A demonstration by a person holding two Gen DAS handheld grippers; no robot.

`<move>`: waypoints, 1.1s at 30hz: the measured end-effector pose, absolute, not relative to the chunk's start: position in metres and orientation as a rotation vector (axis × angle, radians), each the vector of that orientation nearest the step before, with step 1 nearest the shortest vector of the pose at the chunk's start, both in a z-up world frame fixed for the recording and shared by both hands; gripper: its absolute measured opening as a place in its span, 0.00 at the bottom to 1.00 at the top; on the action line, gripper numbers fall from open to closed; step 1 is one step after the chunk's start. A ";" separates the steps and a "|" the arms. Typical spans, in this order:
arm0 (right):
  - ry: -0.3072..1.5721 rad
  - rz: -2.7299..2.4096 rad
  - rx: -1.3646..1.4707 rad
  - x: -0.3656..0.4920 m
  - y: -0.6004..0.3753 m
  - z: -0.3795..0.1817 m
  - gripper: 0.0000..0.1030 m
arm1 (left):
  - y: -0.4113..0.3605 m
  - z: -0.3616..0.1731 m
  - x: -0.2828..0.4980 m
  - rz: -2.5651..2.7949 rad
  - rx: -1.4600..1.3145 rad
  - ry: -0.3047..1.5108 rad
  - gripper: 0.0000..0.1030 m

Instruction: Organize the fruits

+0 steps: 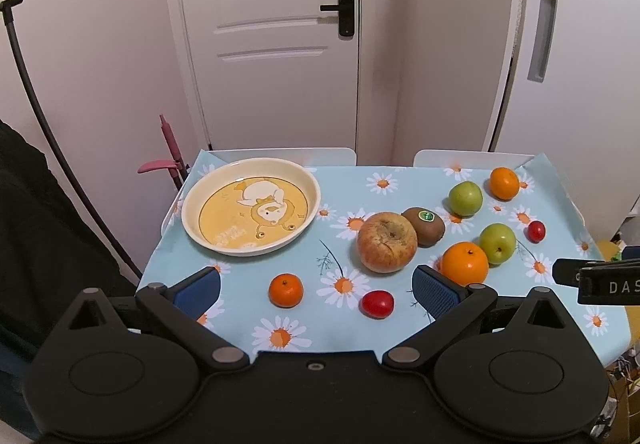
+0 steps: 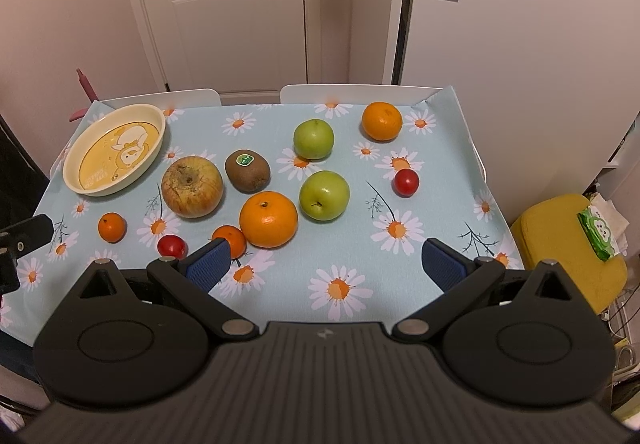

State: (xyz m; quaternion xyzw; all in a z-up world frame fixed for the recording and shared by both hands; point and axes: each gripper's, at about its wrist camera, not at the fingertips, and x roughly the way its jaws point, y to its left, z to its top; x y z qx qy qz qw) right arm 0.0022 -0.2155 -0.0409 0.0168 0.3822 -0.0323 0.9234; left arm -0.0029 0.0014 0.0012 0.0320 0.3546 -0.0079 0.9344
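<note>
On the daisy-print blue tablecloth (image 2: 360, 284) our loose fruits lie scattered right of the empty cream duck-pattern plate (image 1: 192, 200), their likely home. We hold left gripper (image 1: 316, 286) and right gripper (image 2: 326, 262) spread wide and empty, nearest the small orange mandarin (image 1: 285, 290) and small red fruit (image 1: 377, 303).

Right tool (image 2: 326, 264) spread above scattered fruit.

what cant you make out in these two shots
- Small orange: right wrist view, near part hidden by that gripper's blue pad; unseen in left view.
- Right gripper: left wrist view, cut off by the frame edge.
- Kiwi sticker: print too small, both views.
- Green packet: label unreadable.
</note>
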 end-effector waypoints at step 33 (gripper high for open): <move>0.776 -0.064 0.038 0.003 -0.217 -0.034 1.00 | 0.000 0.002 -0.007 -0.023 0.064 0.721 1.00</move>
